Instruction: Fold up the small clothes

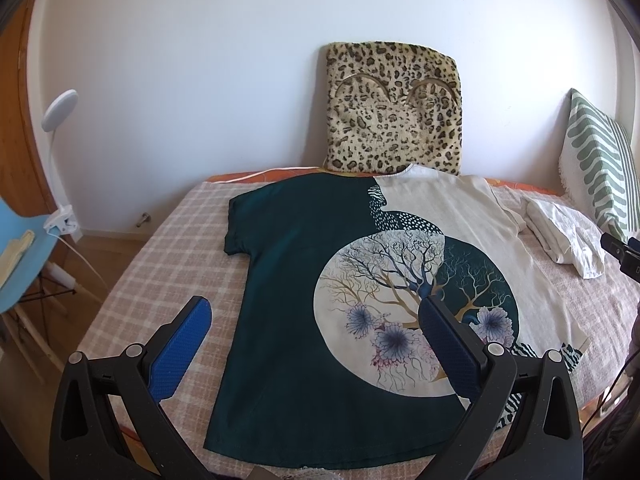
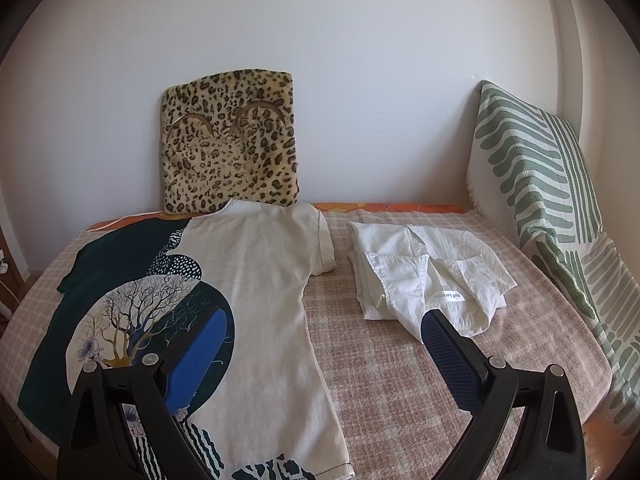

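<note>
A T-shirt (image 1: 288,280), half dark green and half cream with a round tree print, lies spread flat on the checked bedspread (image 1: 160,280). It also shows in the right wrist view (image 2: 256,280). My left gripper (image 1: 316,312) is open and empty, held above the shirt's lower half. My right gripper (image 2: 324,320) is open and empty above the shirt's cream side and the bare bedspread (image 2: 400,380). A folded white garment (image 2: 424,276) lies to the right of the shirt, also in the left wrist view (image 1: 560,236).
A leopard-print cushion (image 1: 394,108) leans on the wall behind the shirt's collar. A green-striped pillow (image 2: 536,184) stands at the right end of the bed. A blue chair (image 1: 20,256) and a clip lamp (image 1: 60,112) stand left of the bed.
</note>
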The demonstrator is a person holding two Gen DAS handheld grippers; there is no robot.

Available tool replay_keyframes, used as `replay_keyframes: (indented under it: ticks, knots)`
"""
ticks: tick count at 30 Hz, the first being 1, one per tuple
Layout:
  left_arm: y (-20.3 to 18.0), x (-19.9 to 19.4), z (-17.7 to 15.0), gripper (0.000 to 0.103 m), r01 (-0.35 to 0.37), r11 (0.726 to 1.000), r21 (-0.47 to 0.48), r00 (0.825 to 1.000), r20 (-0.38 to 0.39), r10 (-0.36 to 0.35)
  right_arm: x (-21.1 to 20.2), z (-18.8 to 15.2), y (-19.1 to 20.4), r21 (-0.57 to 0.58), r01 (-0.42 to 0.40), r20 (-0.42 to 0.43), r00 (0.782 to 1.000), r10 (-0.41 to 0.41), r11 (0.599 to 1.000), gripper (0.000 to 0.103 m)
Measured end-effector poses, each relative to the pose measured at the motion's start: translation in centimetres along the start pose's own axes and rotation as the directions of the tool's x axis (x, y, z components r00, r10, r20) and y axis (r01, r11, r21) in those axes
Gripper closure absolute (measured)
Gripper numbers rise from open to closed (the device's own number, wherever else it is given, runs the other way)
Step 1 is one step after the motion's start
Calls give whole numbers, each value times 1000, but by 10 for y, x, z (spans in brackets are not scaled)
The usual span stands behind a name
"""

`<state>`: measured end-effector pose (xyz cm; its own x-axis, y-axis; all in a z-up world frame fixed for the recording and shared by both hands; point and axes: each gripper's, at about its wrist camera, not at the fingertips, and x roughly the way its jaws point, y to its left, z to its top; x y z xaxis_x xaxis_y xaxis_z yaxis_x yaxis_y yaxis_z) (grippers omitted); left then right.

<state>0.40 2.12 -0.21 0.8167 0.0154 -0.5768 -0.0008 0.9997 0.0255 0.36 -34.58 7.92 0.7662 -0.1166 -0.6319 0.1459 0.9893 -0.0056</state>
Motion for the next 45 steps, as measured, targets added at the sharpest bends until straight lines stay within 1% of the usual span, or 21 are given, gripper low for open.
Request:
replay_keyframes:
  ticks: [11,15,17,21,22,24,25,27,28,29,30,32,34,35,37,38,42,44,45]
  knots:
    - [16,13,-4,0,3,1000,0,999,-54,-3,6,5,18,-21,-26,-2,1000,26,999,4]
    - [20,18,-4,0,-2,1000,16,997,-73,3,11,9,27,-30,-63,-18,998,62,998,4]
    - [22,22,-5,3,-7,1000,26,996,-85,9,13,12,34,-38,-87,-24,996,86,995,5]
    - [27,33,-11,8,-5,999,34,991,-132,9,19,19,54,-85,-131,-33,991,128,988,10]
    - [30,36,-13,11,-2,999,34,989,-145,6,20,21,59,-92,-147,-39,989,144,985,11]
    - [35,40,-16,15,16,1000,27,987,-163,-11,23,25,70,-104,-176,-47,984,172,979,12]
    - [39,42,-17,18,35,999,16,986,-164,-32,24,28,75,-108,-194,-48,981,190,975,13]
    - [47,43,-20,21,88,996,-11,983,-161,-88,28,35,86,-111,-246,-49,969,242,963,14]
    - [50,45,-21,25,106,994,-18,980,-169,-108,30,40,93,-112,-276,-55,961,271,955,14]
    - [52,47,-22,28,113,993,-24,977,-182,-115,32,45,100,-116,-306,-66,952,300,945,14]
    - [55,50,-24,30,122,992,-31,972,-197,-126,35,51,109,-124,-333,-76,943,325,935,14]
    - [60,56,-29,39,147,987,-61,961,-228,-157,40,62,127,-155,-368,-82,930,359,917,16]
    - [64,61,-36,42,185,978,-99,943,-262,-204,42,73,151,-205,-391,-80,920,383,897,16]
    - [66,63,-40,45,200,973,-118,935,-273,-225,44,77,162,-223,-405,-85,914,396,887,16]
    - [71,65,-46,51,223,963,-151,923,-286,-258,50,88,185,-242,-453,-113,891,439,858,17]
    - [74,66,-49,51,228,960,-165,919,-290,-268,53,92,197,-245,-482,-129,876,465,841,18]
    - [88,66,-57,51,229,948,-219,912,-292,-288,69,106,247,-267,-563,-195,827,528,782,21]
    - [96,68,-62,56,237,938,-251,904,-296,-308,78,111,275,-283,-592,-227,806,547,754,22]
    - [99,69,-64,57,238,935,-263,901,-300,-314,82,112,288,-287,-612,-247,791,560,737,23]
